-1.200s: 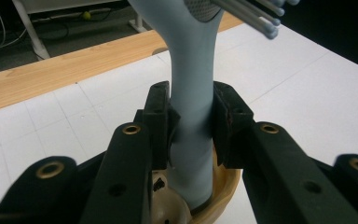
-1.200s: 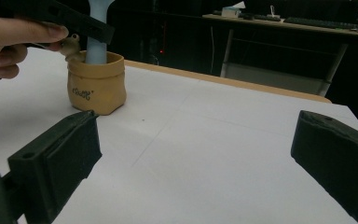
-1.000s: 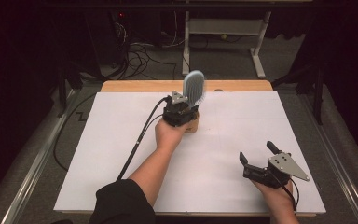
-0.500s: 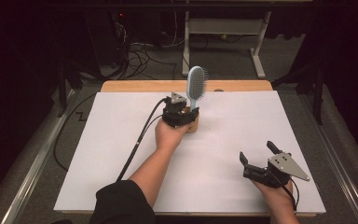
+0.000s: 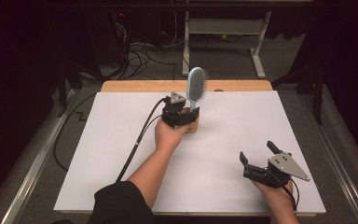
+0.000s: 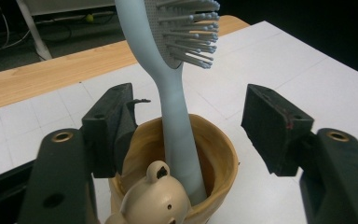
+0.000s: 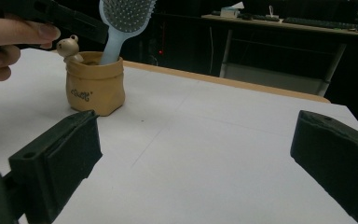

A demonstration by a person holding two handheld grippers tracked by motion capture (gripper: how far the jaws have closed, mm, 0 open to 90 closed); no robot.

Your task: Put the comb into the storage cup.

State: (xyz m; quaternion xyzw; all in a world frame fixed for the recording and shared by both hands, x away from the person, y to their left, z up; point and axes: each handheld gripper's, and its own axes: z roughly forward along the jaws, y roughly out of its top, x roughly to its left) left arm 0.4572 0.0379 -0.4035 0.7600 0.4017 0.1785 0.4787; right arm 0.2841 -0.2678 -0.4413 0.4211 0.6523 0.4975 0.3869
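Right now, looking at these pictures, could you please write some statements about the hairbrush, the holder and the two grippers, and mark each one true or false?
1. The light blue hairbrush stands handle-down inside the tan holder. True.
2. The left gripper is clamped on the brush handle. False: its jaws have just been opening, and in the left gripper view they stand apart on either side of the handle without pressing on it.
3. The right gripper holds a comb. False: its jaws are open with nothing between them.
4. A small bear figure sits on the holder's rim. True.
5. The holder lies tipped over on the white table. False: it stands upright.
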